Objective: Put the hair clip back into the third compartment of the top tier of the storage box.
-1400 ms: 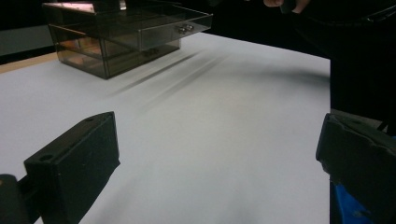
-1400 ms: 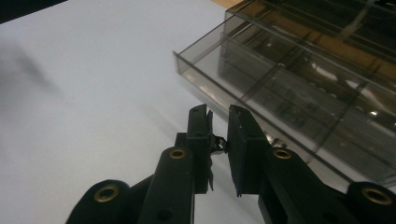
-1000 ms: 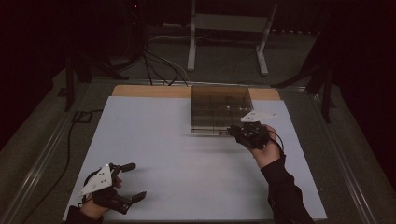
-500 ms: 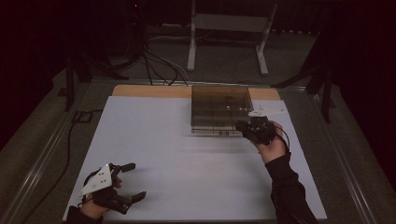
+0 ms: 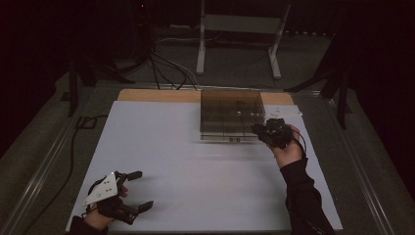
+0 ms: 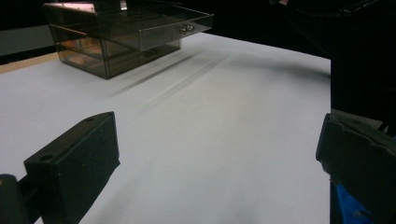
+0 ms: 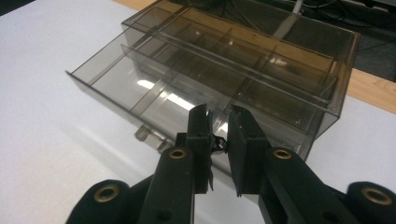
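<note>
Right gripper (image 7: 218, 122) hangs at the near right corner of the drawer box (image 5: 230, 115), its jaws drawn close together on a small dark thing (image 7: 218, 142) pinched between the pads; what that thing is cannot be told. Seen from above, the same gripper (image 5: 272, 132) sits just off the box's near right edge, over the white table (image 5: 195, 161). One drawer (image 7: 154, 88) stands pulled out toward the near side, its clear compartments open to view, two small knobs (image 7: 152, 137) on its front. Left gripper (image 5: 134, 191) rests at the near left of the table, well apart from the box, its jaws spread wide with nothing but bare table between them.
</note>
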